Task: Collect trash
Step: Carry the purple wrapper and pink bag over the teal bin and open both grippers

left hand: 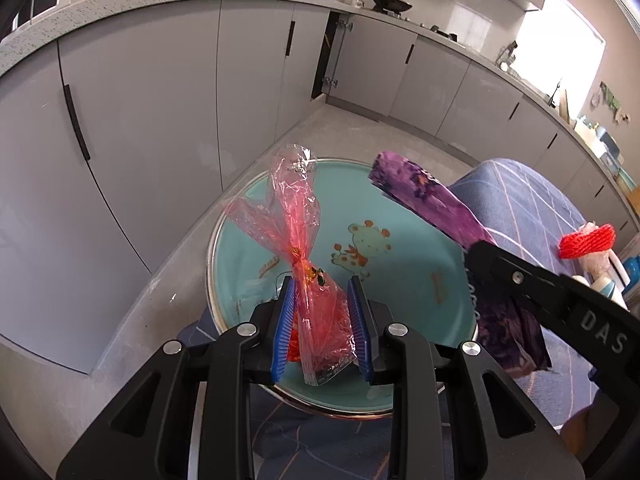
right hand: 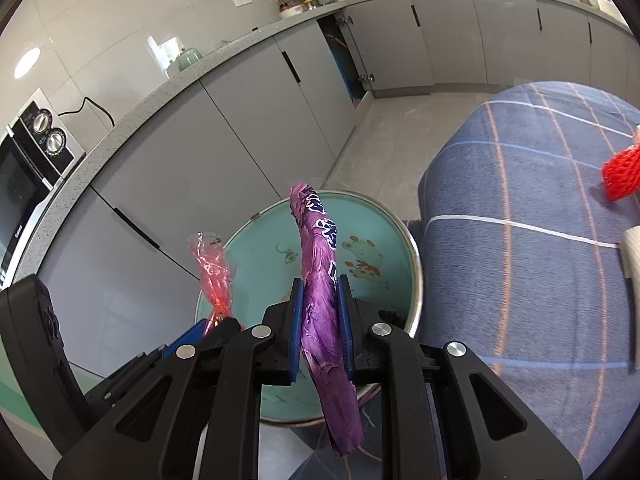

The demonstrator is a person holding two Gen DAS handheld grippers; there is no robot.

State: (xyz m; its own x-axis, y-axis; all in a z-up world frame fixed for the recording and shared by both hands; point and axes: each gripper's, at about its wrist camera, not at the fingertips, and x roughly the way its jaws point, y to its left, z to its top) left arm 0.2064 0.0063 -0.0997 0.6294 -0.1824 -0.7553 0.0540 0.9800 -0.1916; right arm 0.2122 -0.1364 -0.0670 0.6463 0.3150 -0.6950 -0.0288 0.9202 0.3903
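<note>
Left tongs [left hand: 322, 322] pinch a red cellophane bag [left hand: 310, 280], its twisted top fanning up toward 12 o'clock, over the teal basin [left hand: 404, 248]. Right tongs [right hand: 320, 328] are pressed tight on a purple wrapper [right hand: 320, 280], which sticks out toward 12 and 6 o'clock above the same basin. White characters on the purple wrapper are unreadable. "DAS" shows on the right tongs' arm. A red net [left hand: 586, 240] lies at 3 o'clock on the blue cloth [left hand: 532, 208].

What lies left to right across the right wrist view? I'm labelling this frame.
Microwave → red cellophane bag → purple wrapper → blue checked cloth → red foam net.
</note>
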